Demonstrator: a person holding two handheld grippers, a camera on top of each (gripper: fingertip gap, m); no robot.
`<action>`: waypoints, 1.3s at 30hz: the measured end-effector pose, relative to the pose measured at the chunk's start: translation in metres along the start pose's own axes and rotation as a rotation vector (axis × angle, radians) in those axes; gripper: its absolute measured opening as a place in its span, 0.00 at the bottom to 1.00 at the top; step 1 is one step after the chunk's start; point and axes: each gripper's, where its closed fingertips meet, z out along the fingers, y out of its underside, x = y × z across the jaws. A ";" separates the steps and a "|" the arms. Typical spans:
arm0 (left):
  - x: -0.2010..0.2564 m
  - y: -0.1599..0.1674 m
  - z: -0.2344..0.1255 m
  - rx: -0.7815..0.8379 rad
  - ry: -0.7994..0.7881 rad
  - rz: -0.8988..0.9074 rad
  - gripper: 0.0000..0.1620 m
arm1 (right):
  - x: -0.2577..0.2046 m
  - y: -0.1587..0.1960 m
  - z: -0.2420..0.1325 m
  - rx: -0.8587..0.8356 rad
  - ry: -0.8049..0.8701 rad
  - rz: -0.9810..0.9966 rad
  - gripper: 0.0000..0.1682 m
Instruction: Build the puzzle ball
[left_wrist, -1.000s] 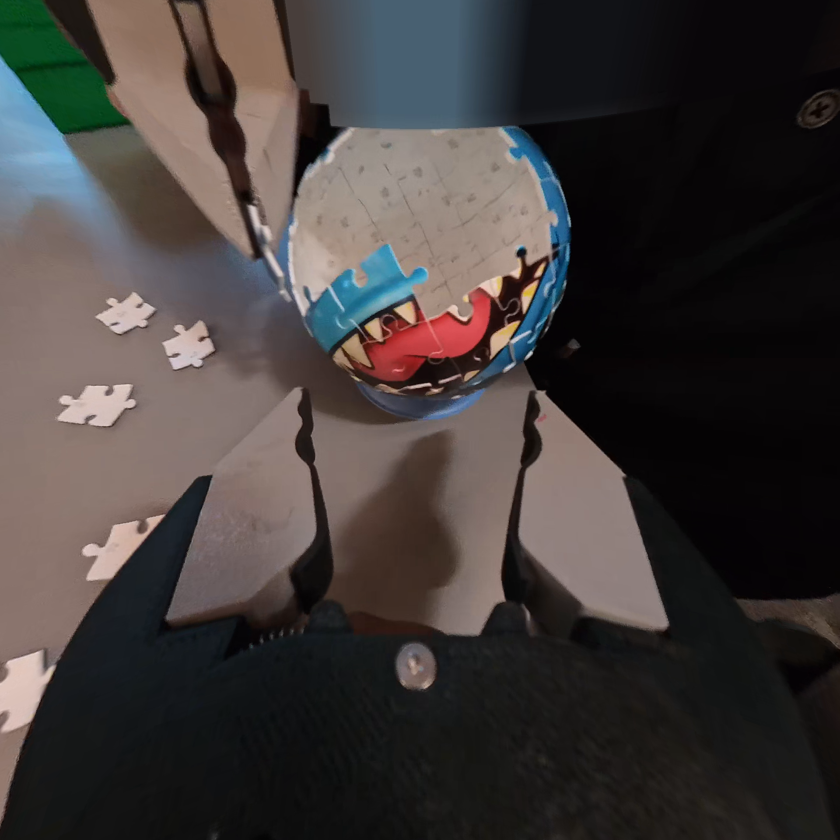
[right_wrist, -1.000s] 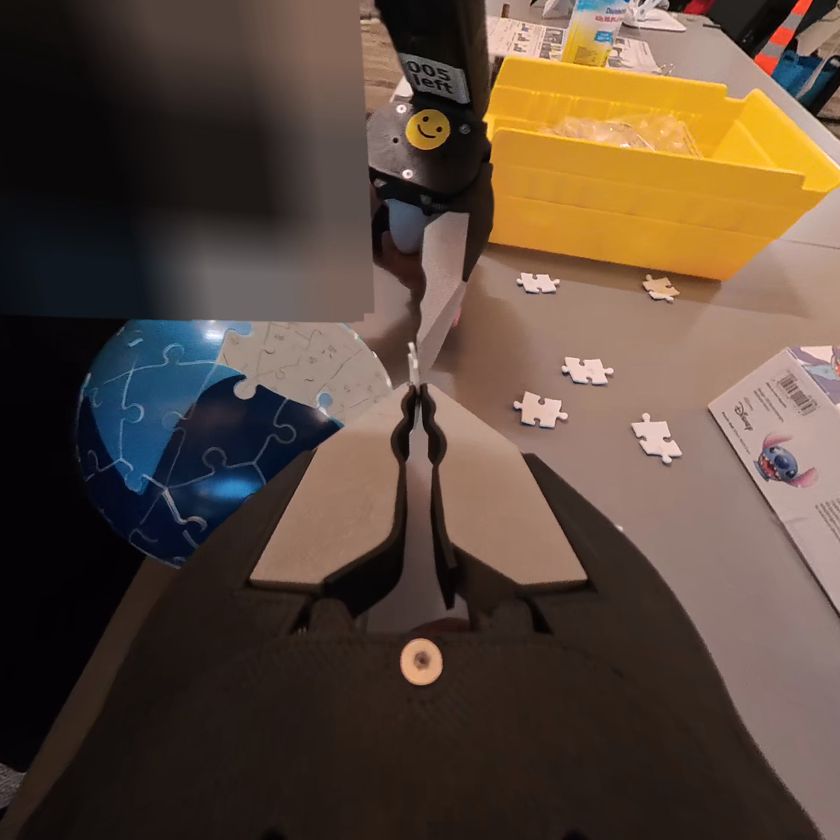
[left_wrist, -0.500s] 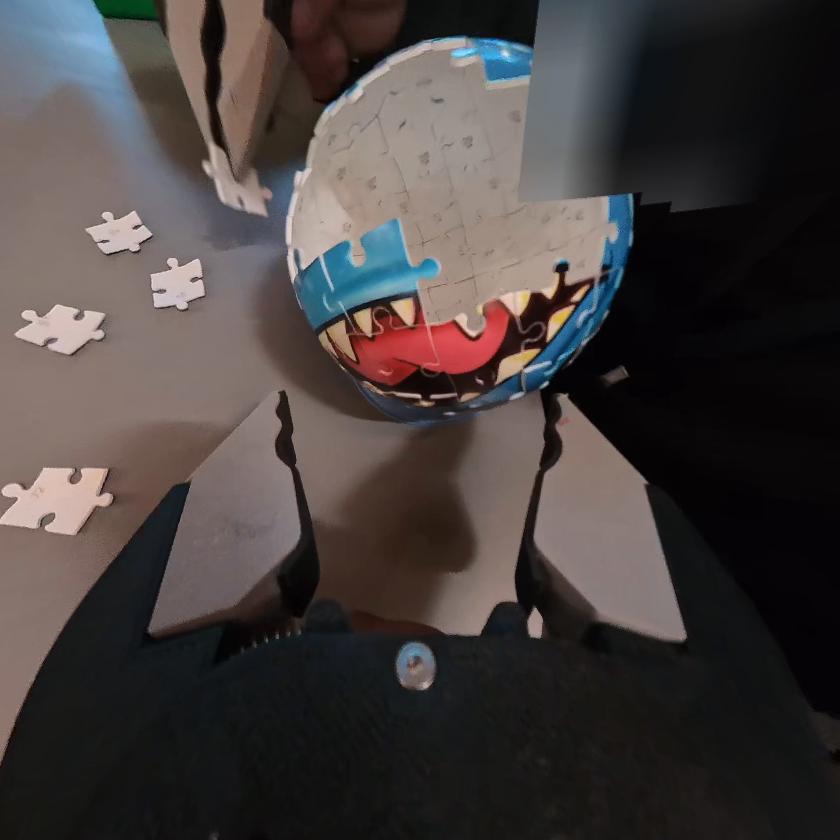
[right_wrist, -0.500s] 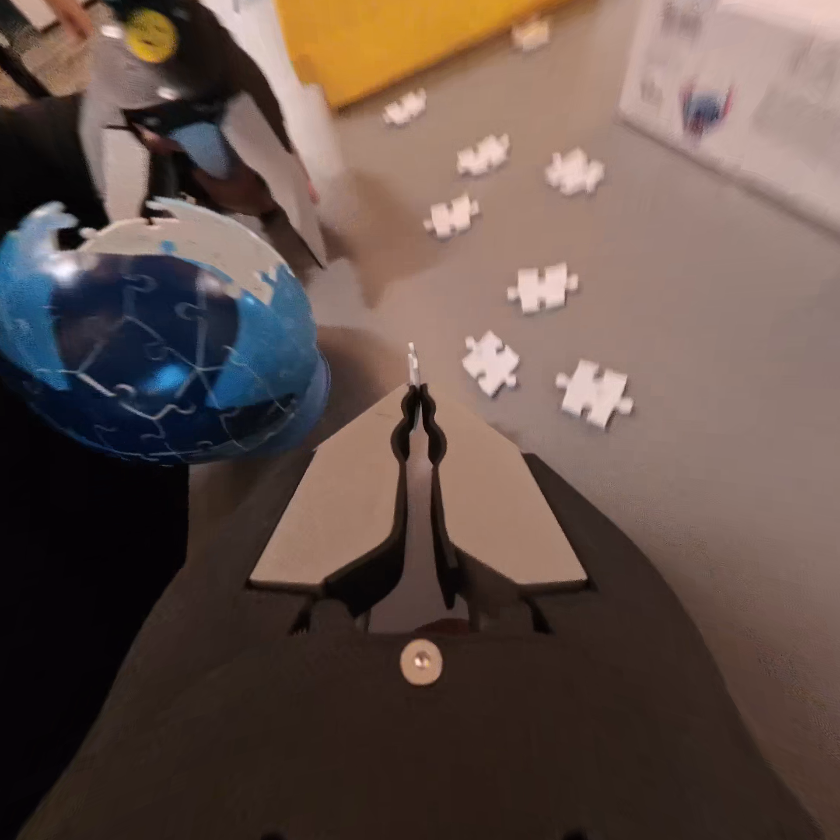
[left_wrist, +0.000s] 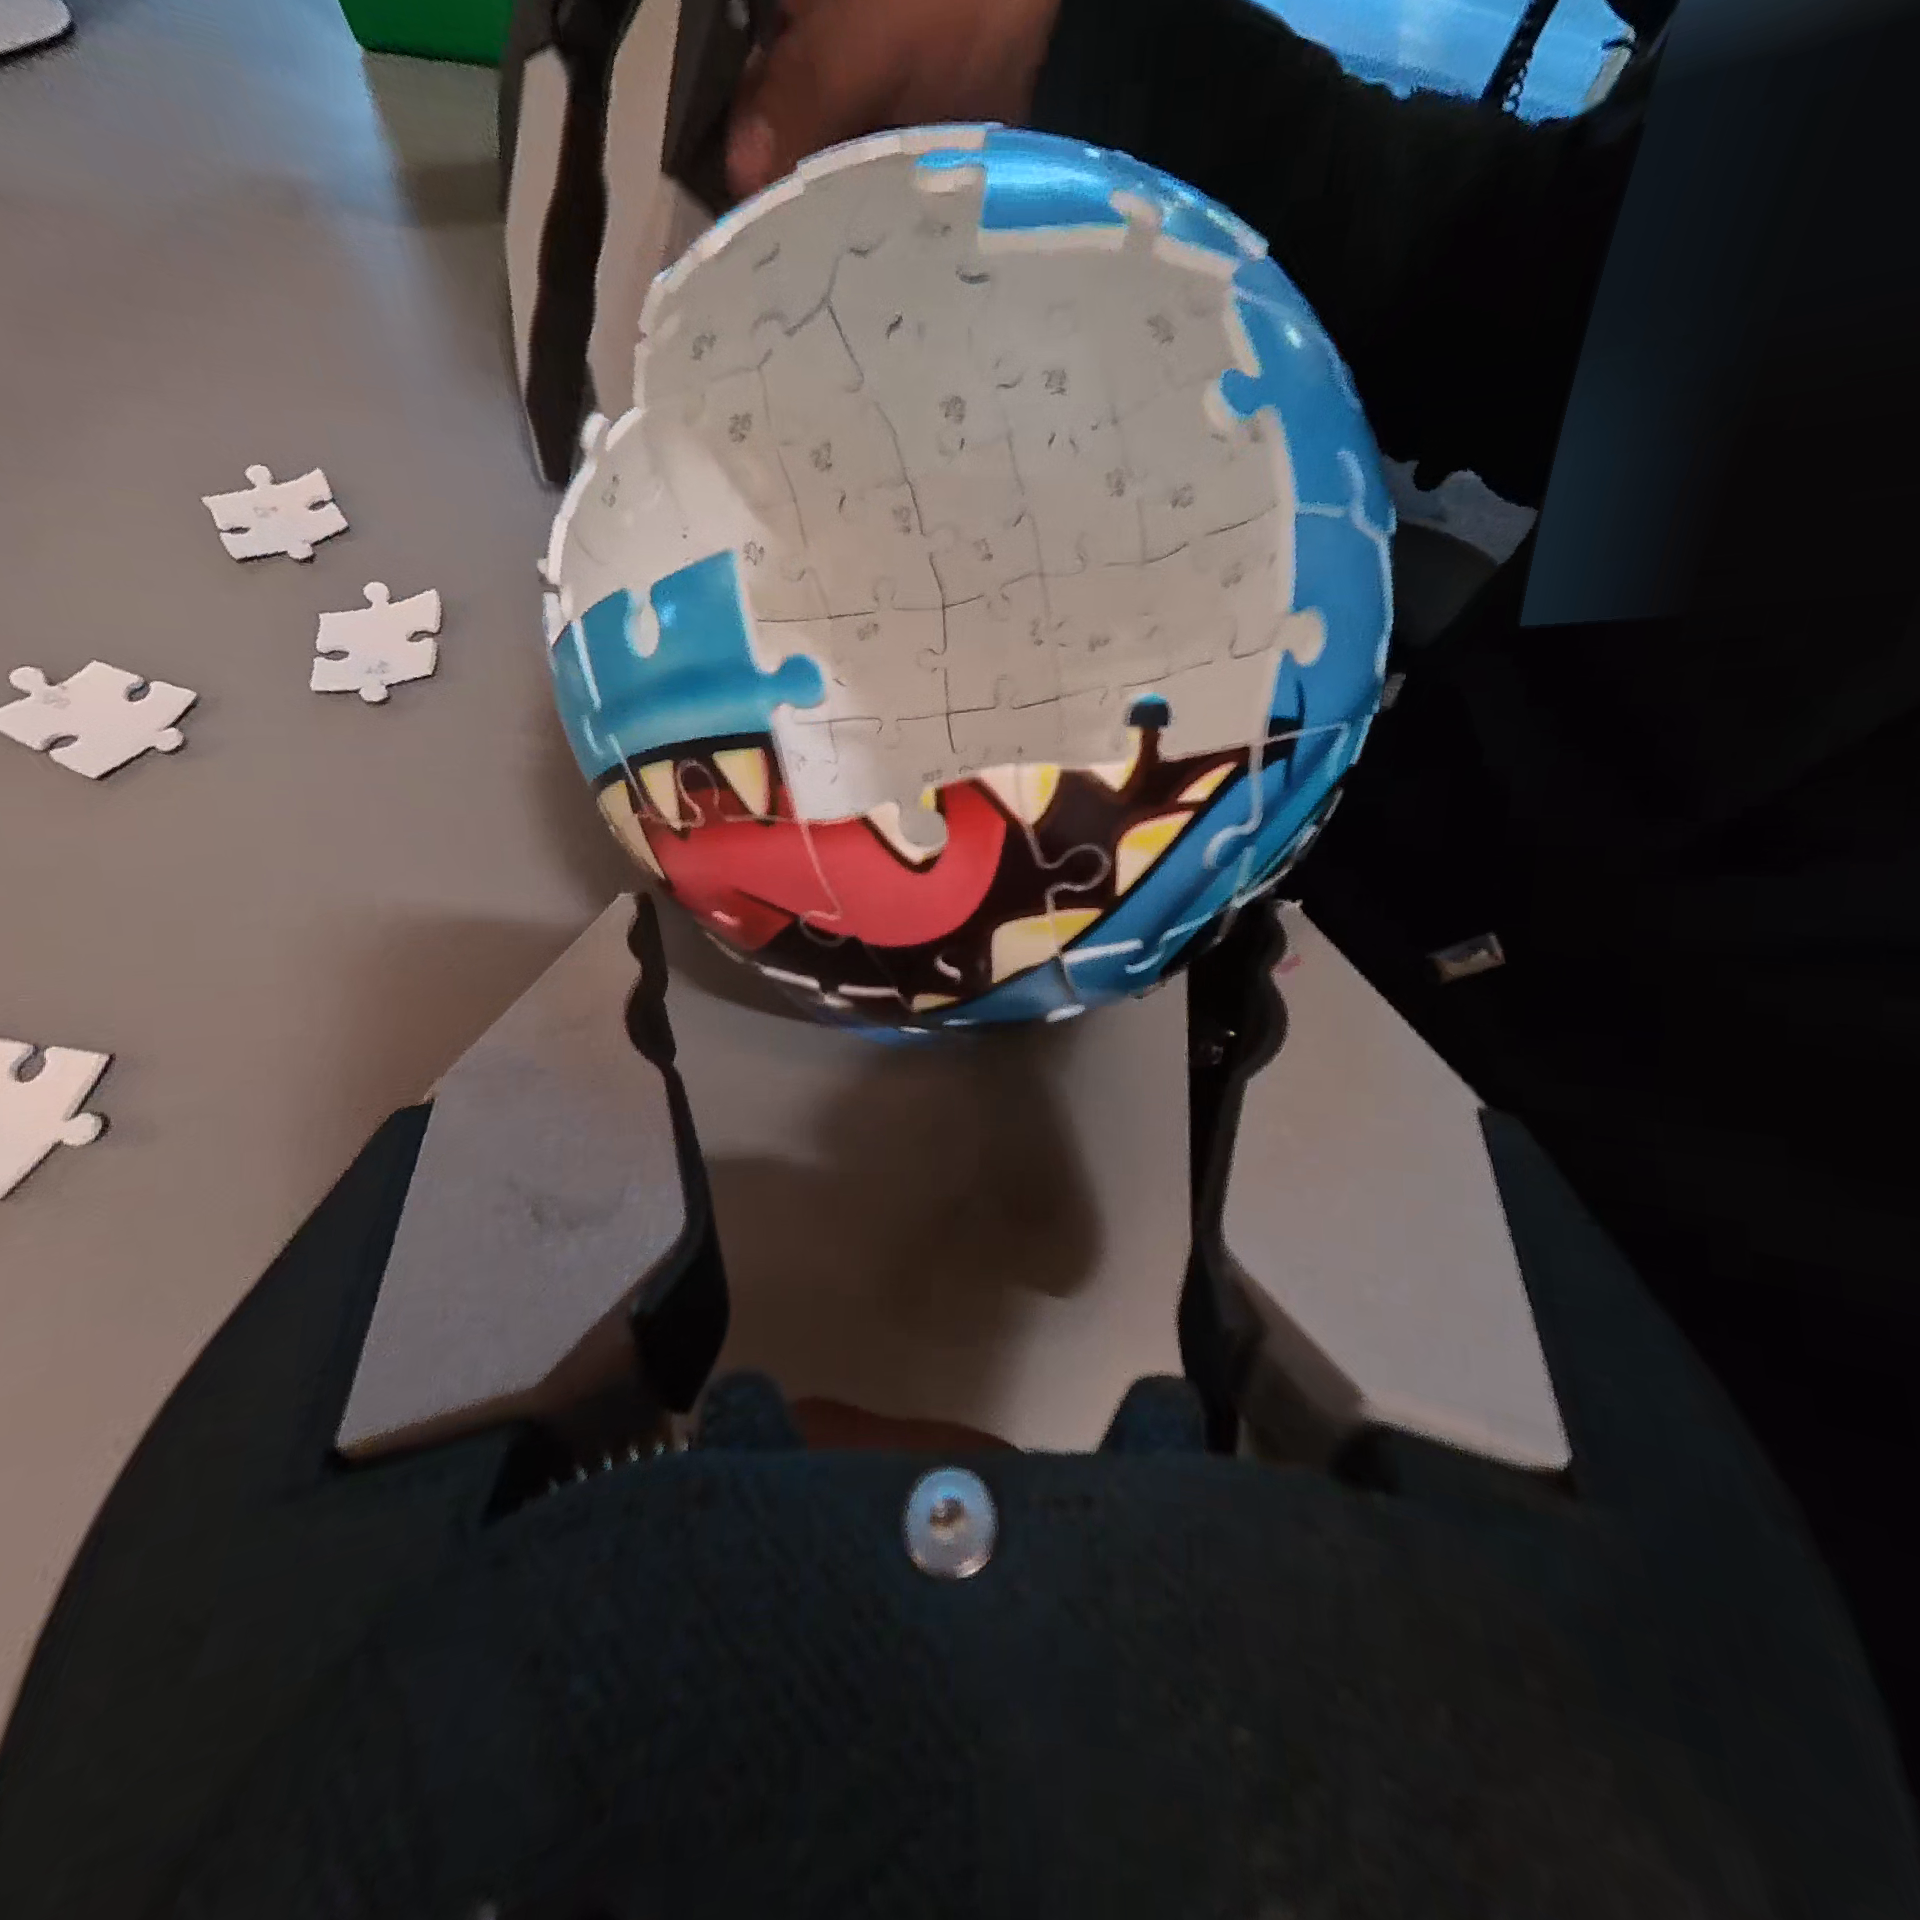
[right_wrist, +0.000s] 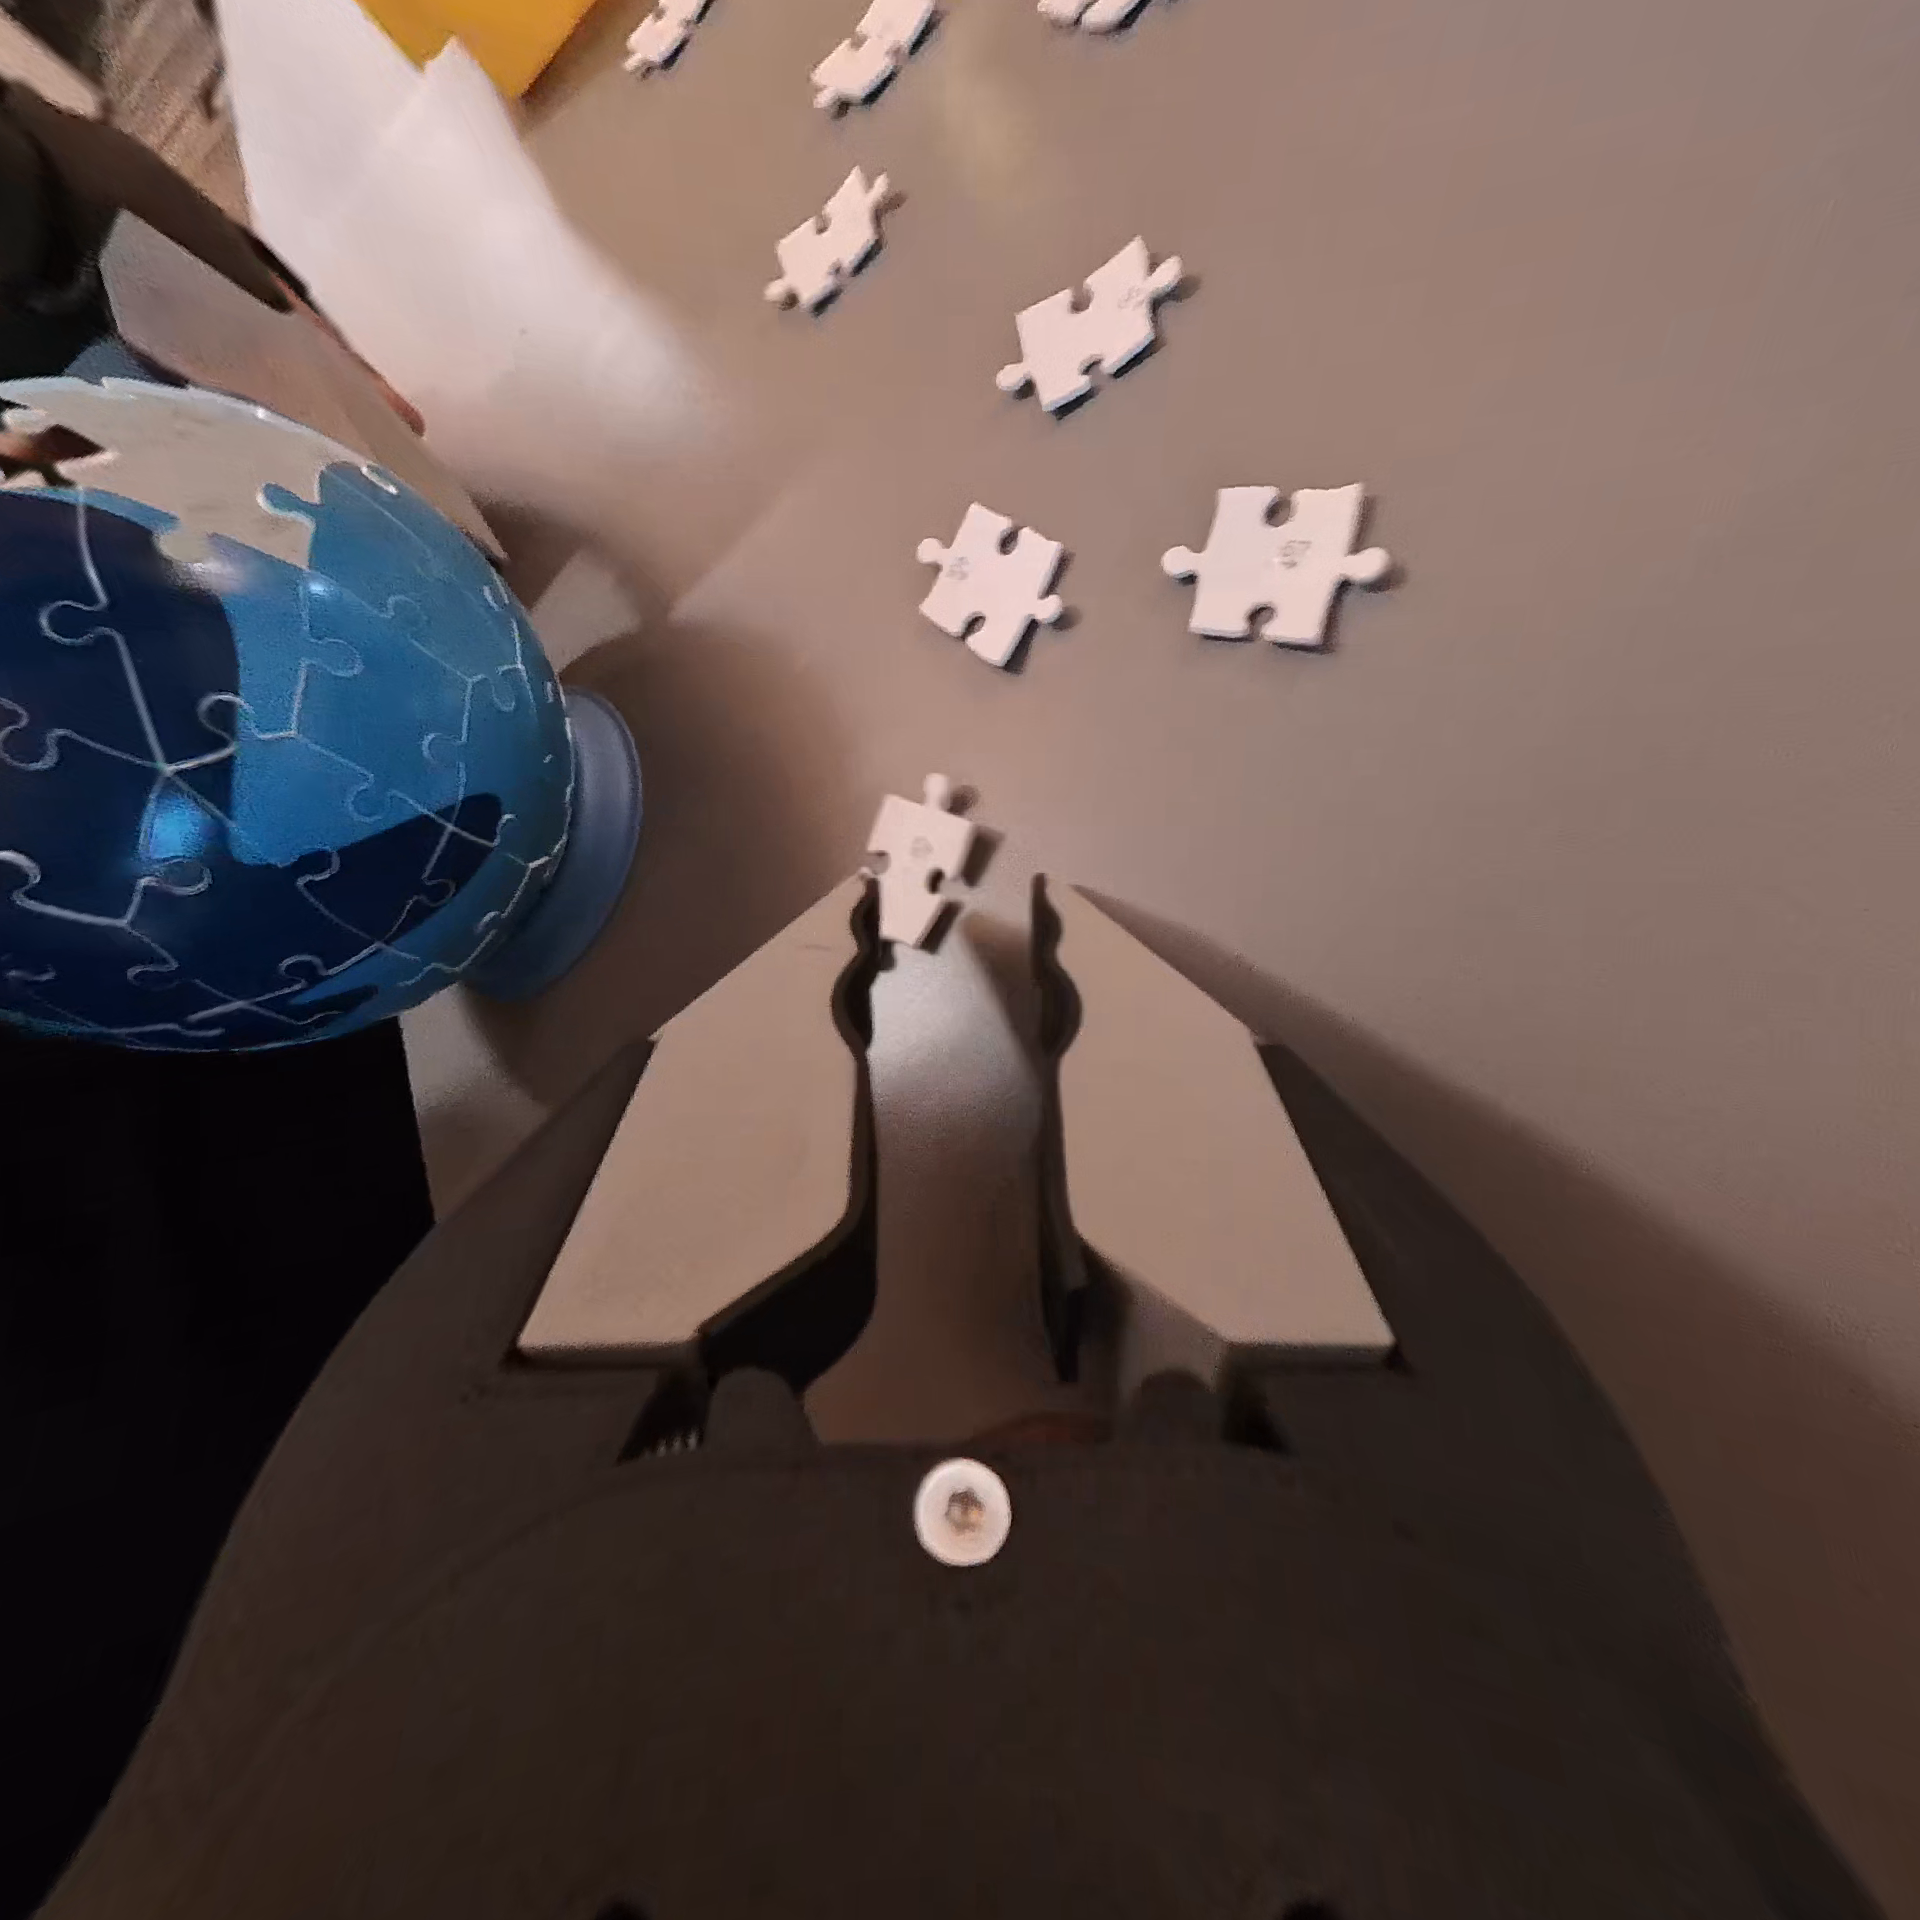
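The puzzle ball (left_wrist: 966, 623) stands on a blue stand (right_wrist: 597, 831) near the table's edge. It is partly built: a blue shell with a red mouth and teeth, and a large gap showing the white inner side. My left gripper (left_wrist: 945, 935) is open, its tips on either side of the ball's lower front. My right gripper (right_wrist: 951, 894) is open beside the ball (right_wrist: 260, 779). A white puzzle piece (right_wrist: 925, 862) lies loose at its left fingertip. The right gripper (left_wrist: 566, 416) also shows behind the ball.
Several white loose pieces lie on the grey table (right_wrist: 1558, 727), among them three (right_wrist: 992, 582), (right_wrist: 1278, 566), (right_wrist: 1091, 322). More lie left of the ball (left_wrist: 374, 644), (left_wrist: 99, 717). A yellow bin's corner (right_wrist: 520, 31) is at the back. The table edge runs by the ball.
My right gripper has swung down toward the table, opened and let go of the white piece. My left gripper has moved closer to the ball, still open.
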 end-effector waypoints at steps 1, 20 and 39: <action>-0.001 0.001 0.000 0.005 -0.012 -0.007 0.69 | -0.002 -0.004 -0.008 0.030 0.007 -0.002 0.19; -0.006 -0.009 -0.005 -0.018 -0.173 0.153 0.73 | -0.134 -0.006 -0.004 0.111 -0.381 -0.344 0.45; -0.009 -0.011 -0.028 0.029 -0.260 0.274 0.68 | -0.084 0.000 -0.008 0.126 -0.072 -0.546 0.43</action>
